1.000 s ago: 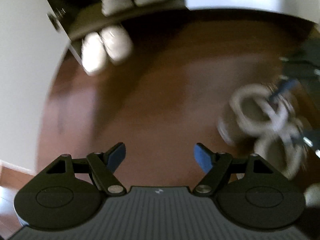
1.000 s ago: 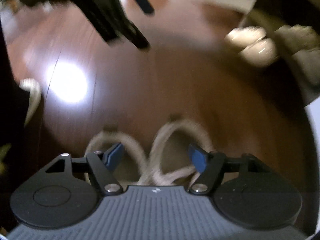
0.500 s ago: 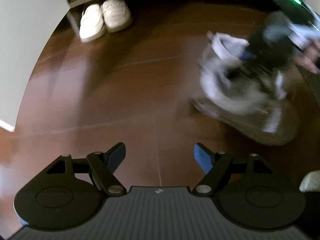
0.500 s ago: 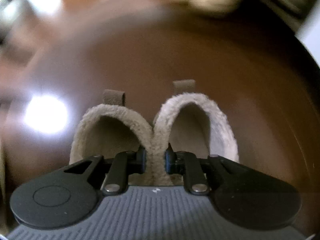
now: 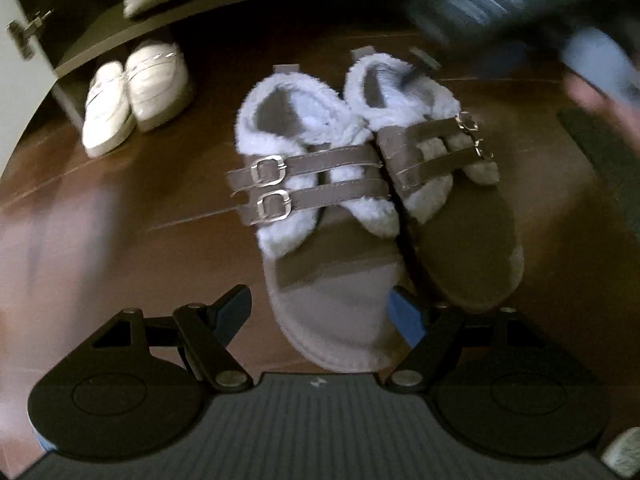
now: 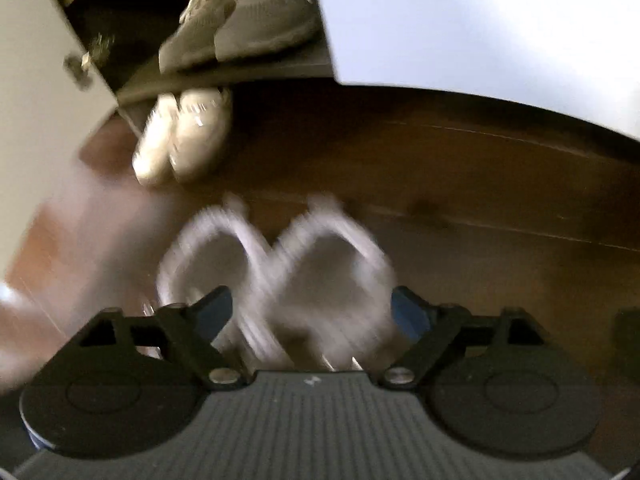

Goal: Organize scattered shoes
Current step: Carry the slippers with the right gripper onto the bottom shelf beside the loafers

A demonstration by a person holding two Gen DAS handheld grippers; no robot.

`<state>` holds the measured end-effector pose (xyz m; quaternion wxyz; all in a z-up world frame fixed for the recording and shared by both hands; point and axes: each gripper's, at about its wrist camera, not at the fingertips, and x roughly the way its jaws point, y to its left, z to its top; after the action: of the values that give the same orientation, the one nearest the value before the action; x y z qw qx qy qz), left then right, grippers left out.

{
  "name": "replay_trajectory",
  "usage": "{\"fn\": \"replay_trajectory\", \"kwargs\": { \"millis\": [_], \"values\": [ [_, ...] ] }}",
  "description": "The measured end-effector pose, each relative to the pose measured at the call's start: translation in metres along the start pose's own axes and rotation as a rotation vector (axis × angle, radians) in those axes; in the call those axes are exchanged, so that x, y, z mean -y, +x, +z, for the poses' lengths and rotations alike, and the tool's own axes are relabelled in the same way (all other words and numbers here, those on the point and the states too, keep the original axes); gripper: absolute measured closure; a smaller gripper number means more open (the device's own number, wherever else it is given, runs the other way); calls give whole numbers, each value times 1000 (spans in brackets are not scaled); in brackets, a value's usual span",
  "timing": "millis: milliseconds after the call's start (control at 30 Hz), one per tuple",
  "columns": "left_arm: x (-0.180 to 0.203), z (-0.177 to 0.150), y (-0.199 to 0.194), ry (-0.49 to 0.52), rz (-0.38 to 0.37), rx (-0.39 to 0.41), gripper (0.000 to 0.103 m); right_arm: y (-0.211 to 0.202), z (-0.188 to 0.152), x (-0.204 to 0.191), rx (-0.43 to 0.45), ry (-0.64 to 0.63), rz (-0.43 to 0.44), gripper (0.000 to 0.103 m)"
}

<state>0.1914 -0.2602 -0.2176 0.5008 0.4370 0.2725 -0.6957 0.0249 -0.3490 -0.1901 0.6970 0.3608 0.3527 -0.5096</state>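
Left hand-held gripper (image 5: 320, 312) released, jaws wide, toe of the left fleece-lined sandal (image 5: 312, 216) between the pads, not pinched. Second sandal (image 5: 436, 184) touching it on the right side, both on the wood floor (image 5: 120, 220). Right hand-held gripper (image 6: 310, 312) jaws opening, blurred sandal pair (image 6: 276, 272) just ahead between the fingers, pads not pressing. Farther, upper left: white loafers (image 5: 132, 96) under the shelf (image 5: 168, 28); grey sneakers (image 6: 240, 20) on it.
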Motion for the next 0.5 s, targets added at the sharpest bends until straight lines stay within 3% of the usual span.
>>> {"fn": "replay_trajectory", "kwargs": {
  "millis": [133,267,500],
  "values": [
    [12,0,16,46,-20,-29,25,16,-47,-8,-88,-46,-21,17],
    [15,-1,23,81,-14,-27,22,23,-55,-18,-85,-44,-11,24],
    [-18,35,47,96,-50,-7,21,47,-10,-14,-83,39,-14,30]
  ]
}}
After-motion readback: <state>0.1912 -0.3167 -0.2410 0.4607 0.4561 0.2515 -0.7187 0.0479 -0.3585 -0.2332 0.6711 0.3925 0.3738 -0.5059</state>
